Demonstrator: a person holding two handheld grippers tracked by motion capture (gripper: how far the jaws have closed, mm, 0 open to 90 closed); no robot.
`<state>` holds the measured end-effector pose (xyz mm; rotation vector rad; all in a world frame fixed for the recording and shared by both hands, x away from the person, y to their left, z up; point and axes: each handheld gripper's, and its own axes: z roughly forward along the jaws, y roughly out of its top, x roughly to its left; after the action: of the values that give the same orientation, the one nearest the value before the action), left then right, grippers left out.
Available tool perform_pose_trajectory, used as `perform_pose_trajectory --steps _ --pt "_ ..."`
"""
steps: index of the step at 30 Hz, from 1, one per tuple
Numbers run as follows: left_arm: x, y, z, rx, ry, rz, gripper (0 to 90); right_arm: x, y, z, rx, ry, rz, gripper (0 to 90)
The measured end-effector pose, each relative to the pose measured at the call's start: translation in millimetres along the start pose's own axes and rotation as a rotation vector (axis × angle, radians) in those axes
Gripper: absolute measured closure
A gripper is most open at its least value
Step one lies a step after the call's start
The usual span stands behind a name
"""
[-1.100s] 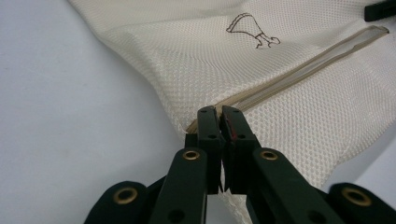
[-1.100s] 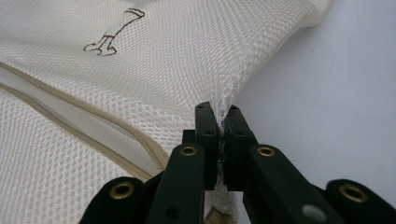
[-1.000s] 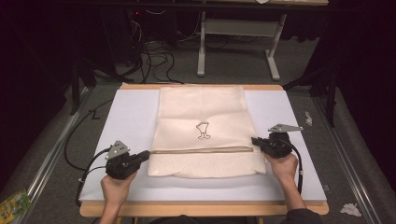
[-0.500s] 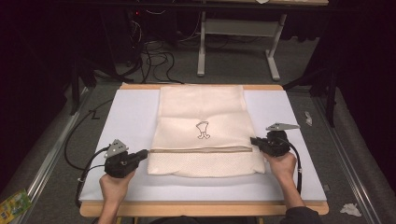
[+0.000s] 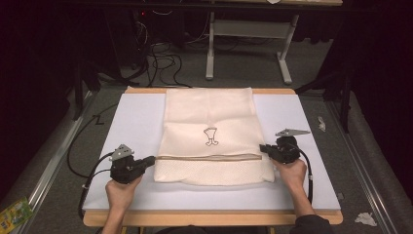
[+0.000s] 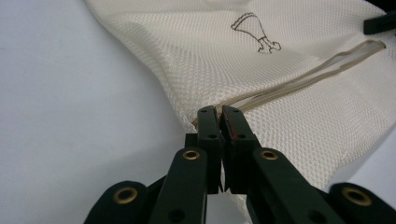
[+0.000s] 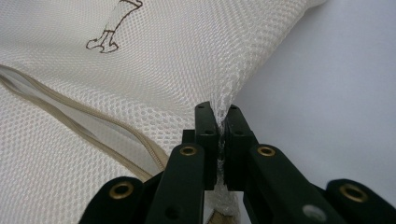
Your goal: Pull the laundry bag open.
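Both pairs of fingers are pinching the mesh bag point(image 5: 209, 136): left gripper point(image 5: 152, 159) clamping its left edge, right gripper point(image 5: 263, 147) its right, hands lying low at the table's point(image 5: 136, 112) near side.

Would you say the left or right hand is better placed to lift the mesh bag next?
Probably neither: left gripper and right gripper each pinch a side edge of the mesh bag.

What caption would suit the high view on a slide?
Two hand-held grippers, left gripper and right gripper, pinch opposite edges of a cream mesh bag.
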<state>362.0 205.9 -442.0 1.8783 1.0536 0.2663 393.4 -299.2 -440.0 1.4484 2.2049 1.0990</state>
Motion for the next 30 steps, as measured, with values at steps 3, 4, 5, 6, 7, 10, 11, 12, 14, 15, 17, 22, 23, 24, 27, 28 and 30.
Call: perform_pose_trajectory --steps 3,4,5,6,7,10,11,12,14,15,17,22,23,24,27,28,30 --pt "-0.4 -0.9 -0.3 0.008 0.008 0.011 87.2 -2.8 -4.4 -0.2 -0.006 0.004 0.002 88.2" --pt "-0.7 -1.1 0.1 0.01 0.012 0.012 87.2 -3.0 -5.6 1.1 -0.005 0.005 0.004 88.2" --pt "-0.8 -1.3 0.4 0.013 0.015 0.015 87.2 -2.9 -5.8 1.8 0.003 0.004 0.004 88.3" --pt "-0.9 -1.5 0.8 0.013 0.019 0.014 87.2 -2.5 -5.8 2.9 0.004 0.001 -0.001 88.3" --pt "-0.7 -1.6 1.2 0.012 0.026 0.013 87.2 -2.3 -5.7 3.1 0.001 0.001 -0.005 88.3" --pt "-0.2 0.4 1.4 0.012 0.022 0.0 87.1 0.2 -6.8 2.2 0.007 0.007 -0.003 88.2" --pt "0.0 1.5 1.4 0.009 0.022 0.001 87.1 0.1 -6.8 1.6 0.008 0.005 -0.007 88.1" --pt "0.2 1.9 1.3 0.006 0.025 -0.001 87.1 0.4 -7.1 0.1 0.001 0.008 -0.002 88.0" --pt "1.6 2.2 2.0 0.001 0.038 -0.005 87.1 1.9 -8.5 -1.0 -0.007 0.016 0.001 87.8" --pt "2.1 2.7 2.1 -0.002 0.042 -0.008 87.0 3.2 -9.4 -0.1 -0.004 0.016 -0.005 87.6" --pt "2.1 3.5 2.6 -0.006 0.036 -0.014 87.0 5.6 -10.1 2.0 0.003 0.011 -0.018 87.5" --pt "0.3 1.7 4.1 0.012 0.041 -0.003 86.8 4.8 -11.2 3.2 0.014 0.005 -0.019 85.3" --pt "-0.4 0.6 5.0 0.019 0.049 0.006 86.8 5.1 -11.3 2.7 0.014 0.002 -0.019 84.8" --pt "-1.0 0.0 5.8 0.024 0.051 0.008 86.7 5.5 -11.5 3.2 0.017 -0.002 -0.025 84.4" --pt "-1.3 -0.9 8.5 0.045 0.059 0.013 86.5 5.3 -11.5 6.2 0.04 -0.007 -0.028 82.7" --pt "-1.5 -0.8 8.9 0.05 0.058 0.009 86.5 5.6 -11.8 6.5 0.042 -0.01 -0.032 80.6" --pt "-2.6 -0.4 9.3 0.052 0.054 0.011 86.1 5.5 -12.1 6.3 0.053 -0.01 -0.03 77.6"
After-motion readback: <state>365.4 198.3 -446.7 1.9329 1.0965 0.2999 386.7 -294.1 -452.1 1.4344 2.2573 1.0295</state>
